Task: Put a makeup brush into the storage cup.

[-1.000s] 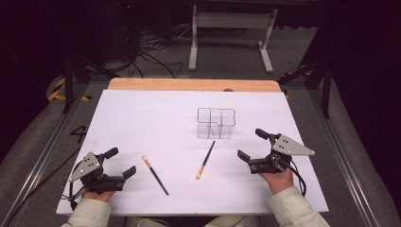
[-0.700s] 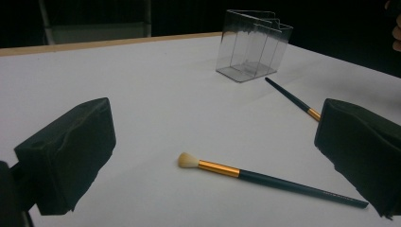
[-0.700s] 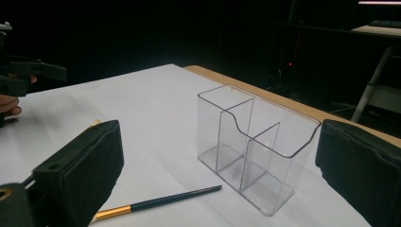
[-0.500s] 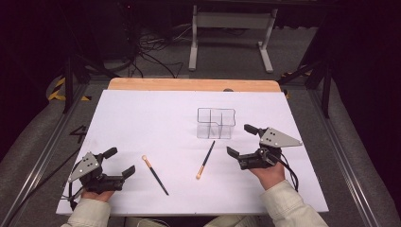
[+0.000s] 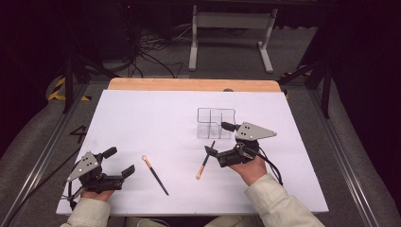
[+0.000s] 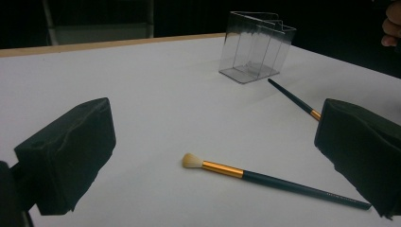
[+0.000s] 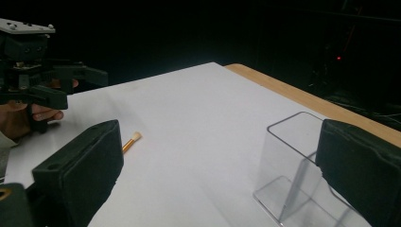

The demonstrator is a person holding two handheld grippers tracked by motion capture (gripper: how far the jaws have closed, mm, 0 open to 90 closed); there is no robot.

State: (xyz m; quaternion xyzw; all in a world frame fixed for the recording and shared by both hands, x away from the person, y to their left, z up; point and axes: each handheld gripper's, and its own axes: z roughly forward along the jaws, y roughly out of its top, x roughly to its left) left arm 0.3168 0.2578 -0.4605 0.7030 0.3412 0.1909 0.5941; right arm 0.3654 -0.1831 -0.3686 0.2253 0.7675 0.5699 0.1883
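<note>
Brushes, two, flat on our worktop (image 5: 156,113): right brush (image 5: 205,160) at frame centre, touching our spread right tool (image 5: 221,140); left brush (image 5: 155,168) just right of our spread left tool (image 5: 119,161).

dim room, lit white tabletop

a white sheet (image 5: 156,113) covers a wooden table (image 5: 189,84); beyond it, a grey floor (image 5: 293,52) with tangled black cables (image 5: 146,52), a pale metal stand (image 5: 230,21), and yellow-black tape (image 5: 59,87) at left.
</note>
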